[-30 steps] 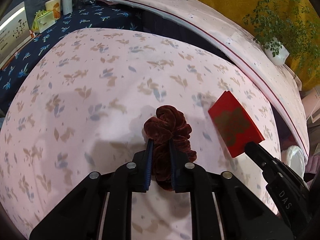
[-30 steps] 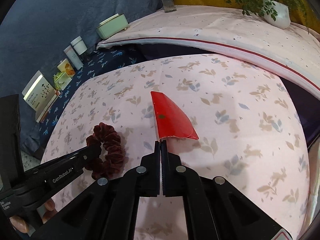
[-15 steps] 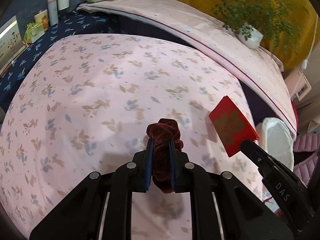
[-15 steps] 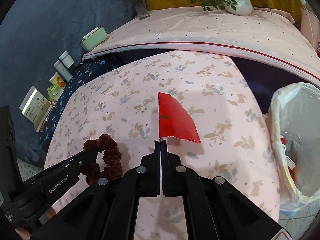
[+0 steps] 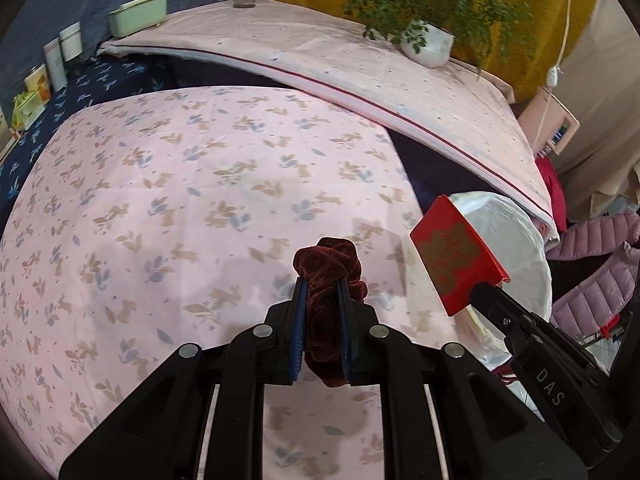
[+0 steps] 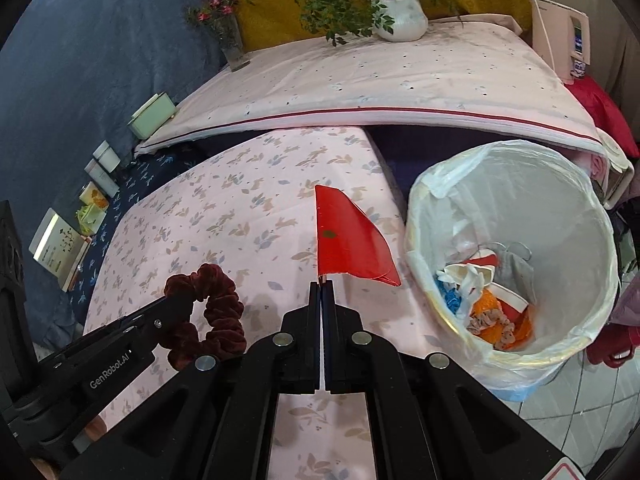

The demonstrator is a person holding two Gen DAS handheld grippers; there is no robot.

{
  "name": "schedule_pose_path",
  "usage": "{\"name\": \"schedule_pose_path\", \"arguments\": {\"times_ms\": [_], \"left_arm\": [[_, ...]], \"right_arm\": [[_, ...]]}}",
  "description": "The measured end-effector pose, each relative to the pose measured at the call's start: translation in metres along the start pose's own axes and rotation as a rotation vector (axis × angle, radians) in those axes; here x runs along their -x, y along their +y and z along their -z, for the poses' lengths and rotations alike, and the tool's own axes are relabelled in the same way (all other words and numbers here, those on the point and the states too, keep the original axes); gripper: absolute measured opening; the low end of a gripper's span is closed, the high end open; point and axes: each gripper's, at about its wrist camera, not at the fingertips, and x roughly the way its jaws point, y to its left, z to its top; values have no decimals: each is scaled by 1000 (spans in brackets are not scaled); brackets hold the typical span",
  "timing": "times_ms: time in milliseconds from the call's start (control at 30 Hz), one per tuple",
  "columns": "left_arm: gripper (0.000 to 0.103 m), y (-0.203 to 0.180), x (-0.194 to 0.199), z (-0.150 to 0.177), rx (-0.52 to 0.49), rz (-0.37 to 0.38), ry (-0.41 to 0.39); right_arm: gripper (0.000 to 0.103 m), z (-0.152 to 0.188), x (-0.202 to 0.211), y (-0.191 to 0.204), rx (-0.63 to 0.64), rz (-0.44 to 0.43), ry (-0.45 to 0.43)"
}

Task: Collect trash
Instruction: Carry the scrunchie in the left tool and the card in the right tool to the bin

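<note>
My left gripper (image 5: 320, 280) is shut on a dark red velvet scrunchie (image 5: 330, 270) and holds it above the pink floral bed cover (image 5: 180, 200). It also shows in the right wrist view (image 6: 216, 312). My right gripper (image 6: 323, 285) is shut on a flat red packet (image 6: 348, 240), held up above the cover near its right edge. The packet also shows in the left wrist view (image 5: 456, 256). A bin lined with a white bag (image 6: 580, 208) stands on the floor to the right, with several pieces of trash (image 6: 484, 300) inside.
A raised pale shelf (image 6: 400, 76) runs behind the bed, with a potted plant (image 6: 396, 16), a flower vase (image 6: 230, 40) and a green box (image 6: 154, 116). Jars and books (image 6: 60, 244) line the left side. A pink quilted jacket (image 5: 600, 264) lies at right.
Both grippers have lifted their items off the cover and carried them to the right. The lined bin has come into view beside the bed.
</note>
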Motion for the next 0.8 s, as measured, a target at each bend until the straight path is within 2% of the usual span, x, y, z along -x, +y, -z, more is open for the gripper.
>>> {"name": "schedule_pose_path", "arguments": {"times_ms": [467,800], "left_arm": [[14,-81,-13,-1,-106,65,25],[14,-137,-25,-13,-165,141,38]], "right_arm": [[2,-2,28,-74,-62,105,-27],[2,-11,34,-107,-79,176,-33]]}}
